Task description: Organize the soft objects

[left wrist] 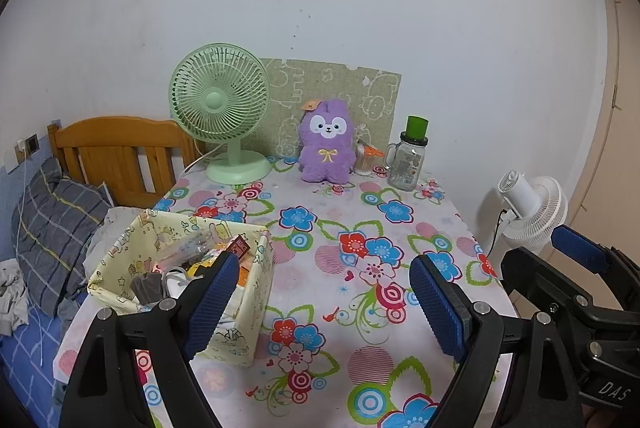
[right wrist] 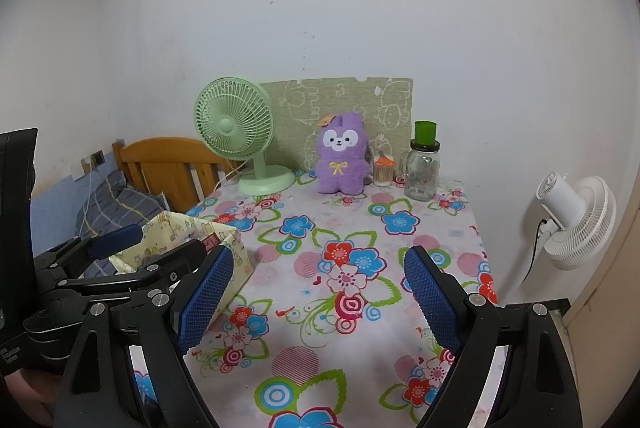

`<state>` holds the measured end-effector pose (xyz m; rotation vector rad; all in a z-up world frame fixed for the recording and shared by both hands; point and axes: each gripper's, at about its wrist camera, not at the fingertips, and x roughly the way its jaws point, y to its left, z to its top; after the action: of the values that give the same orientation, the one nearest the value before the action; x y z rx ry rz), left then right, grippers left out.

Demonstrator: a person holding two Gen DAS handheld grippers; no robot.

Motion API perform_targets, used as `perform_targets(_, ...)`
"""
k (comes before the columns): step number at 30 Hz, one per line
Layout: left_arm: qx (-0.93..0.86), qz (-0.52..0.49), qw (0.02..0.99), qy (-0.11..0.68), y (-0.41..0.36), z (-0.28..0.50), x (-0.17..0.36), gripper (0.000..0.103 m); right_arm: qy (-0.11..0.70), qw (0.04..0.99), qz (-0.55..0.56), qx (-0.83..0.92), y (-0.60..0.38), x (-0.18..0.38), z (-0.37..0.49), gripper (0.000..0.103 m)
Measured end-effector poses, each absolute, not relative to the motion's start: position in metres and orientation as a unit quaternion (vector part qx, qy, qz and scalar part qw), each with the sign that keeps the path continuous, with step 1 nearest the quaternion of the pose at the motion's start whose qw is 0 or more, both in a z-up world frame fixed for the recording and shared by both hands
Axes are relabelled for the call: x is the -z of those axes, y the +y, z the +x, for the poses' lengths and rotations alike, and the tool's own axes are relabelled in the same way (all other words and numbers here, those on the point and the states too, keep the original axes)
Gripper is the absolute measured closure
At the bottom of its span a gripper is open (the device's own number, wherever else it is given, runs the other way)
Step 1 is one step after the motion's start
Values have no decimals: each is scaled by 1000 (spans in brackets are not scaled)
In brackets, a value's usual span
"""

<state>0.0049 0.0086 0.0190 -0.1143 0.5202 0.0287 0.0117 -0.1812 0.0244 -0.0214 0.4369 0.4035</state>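
One purple plush toy (left wrist: 327, 144) sits upright at the table's (left wrist: 400, 228) far edge, long axis vertical, face toward the grippers. Fuzzy body, white face patch, yellow bow, orange tag on one ear. Left gripper (left wrist: 320, 304) and right gripper (right wrist: 316, 296): jaws spread, nothing between. Fabric basket (left wrist: 256, 268) near left; contents jumbled, hard to identify.
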Motion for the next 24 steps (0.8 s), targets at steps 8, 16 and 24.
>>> perform_targets(8, -14, -57, 965, 257, 9, 5, -19, 14, 215, 956, -11, -199, -180, -25, 11, 14)
perform_targets(16, -15, -58, 964, 260, 10, 5, -19, 14, 215, 956, -9, -200, -180, -25, 11, 14)
perform_targets(24, -17, -57, 964, 258, 9, 5, -18, 13, 217, 956, -8, -200, -179, -23, 12, 14)
